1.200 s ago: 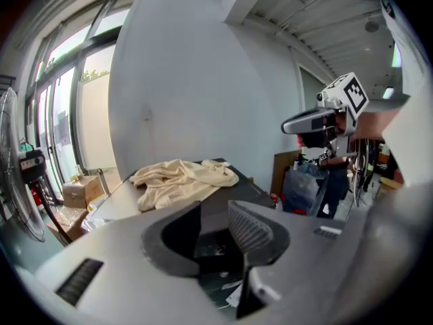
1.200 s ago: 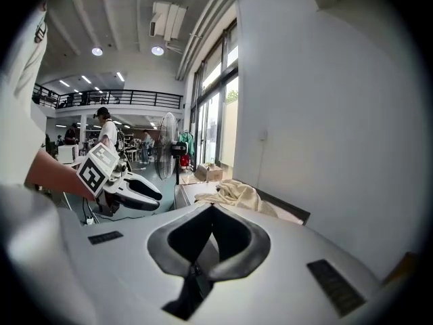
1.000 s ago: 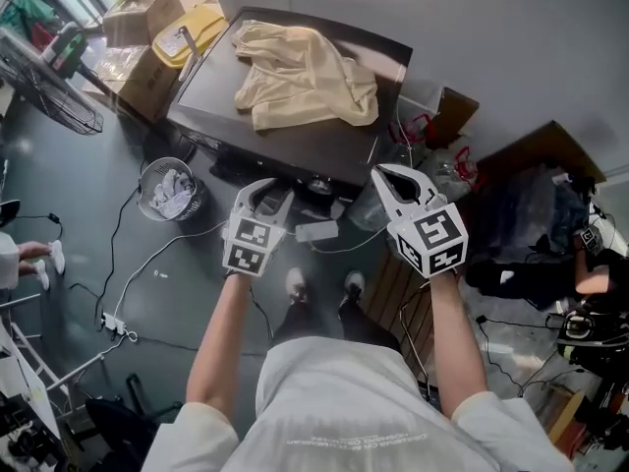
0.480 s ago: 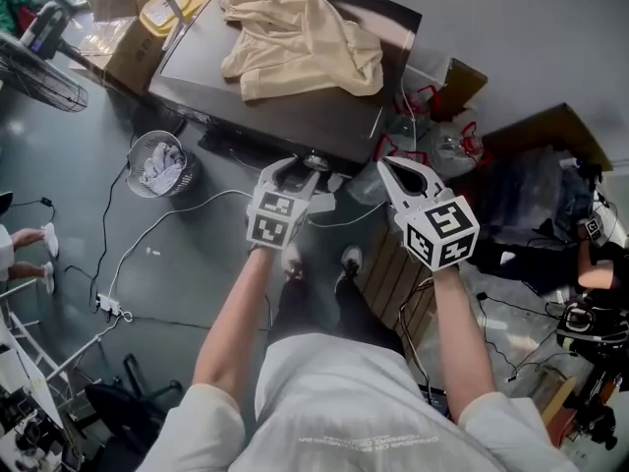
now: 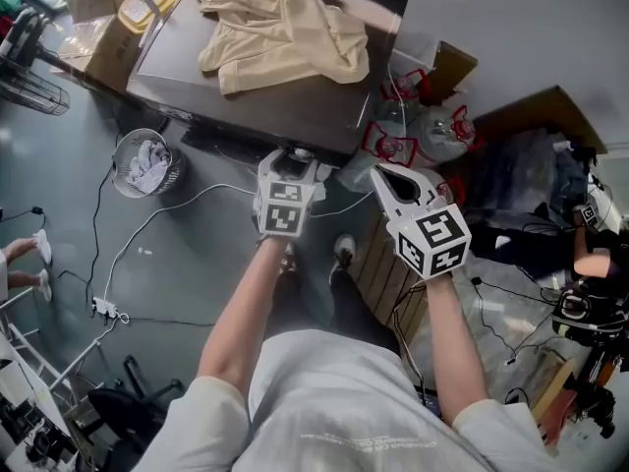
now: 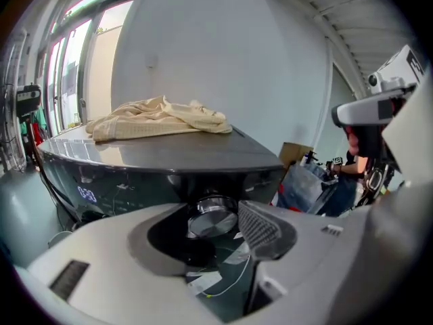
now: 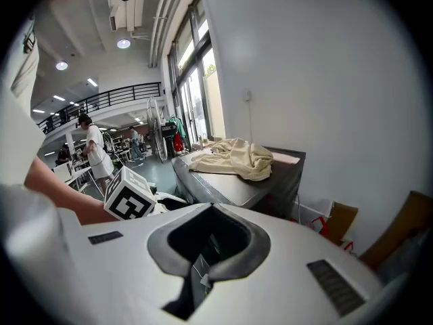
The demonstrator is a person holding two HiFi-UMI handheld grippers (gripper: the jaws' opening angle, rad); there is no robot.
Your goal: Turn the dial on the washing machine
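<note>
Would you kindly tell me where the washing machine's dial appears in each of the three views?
Head view: dial at the washing machine's front edge, at the left gripper's tip.
Left gripper view: centre, between the opening fingers.
Right gripper view: not in it.
Shared landmark: the beige cloth on the machine's top.

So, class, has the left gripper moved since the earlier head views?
Yes: the left gripper moved up to the front of the washing machine, fingers opening around the dial.
</note>
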